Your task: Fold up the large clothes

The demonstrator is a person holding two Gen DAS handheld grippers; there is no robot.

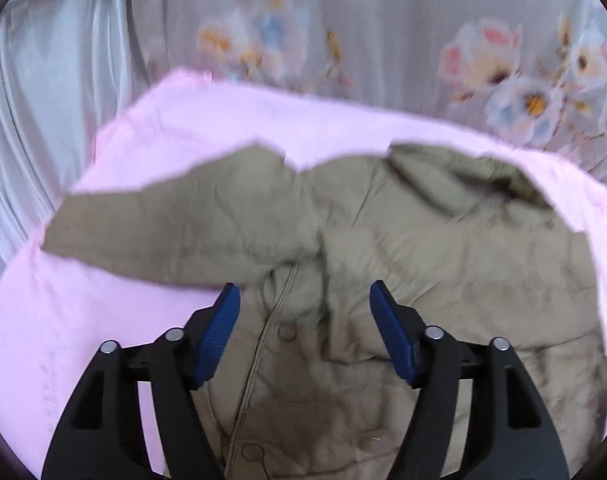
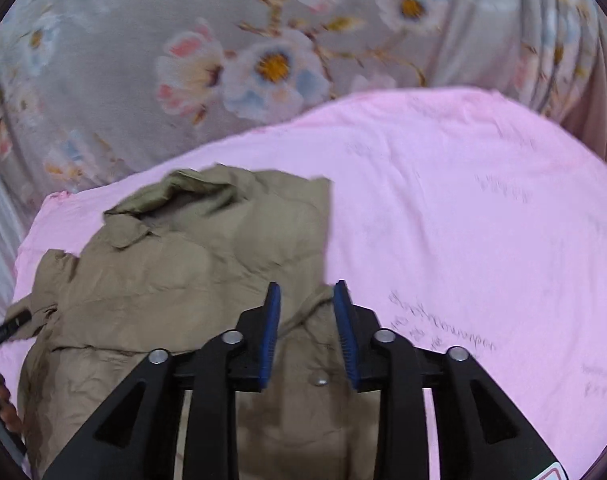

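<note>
You're looking at a pink sheet (image 1: 83, 360) covering the work surface, wrinkling lightly, with faint writing showing at 3 o'clock in the right wrist view. A khaki jacket (image 1: 423, 280) is lying flat directly on it, one sleeve (image 1: 163, 232) stretching toward 9 o'clock in the left wrist view, collar (image 2: 191, 192) bunching toward 11 o'clock in the right.

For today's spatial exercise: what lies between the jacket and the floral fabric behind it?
A strip of pink sheet separates the khaki jacket from the floral fabric, clear in both wrist views.
</note>
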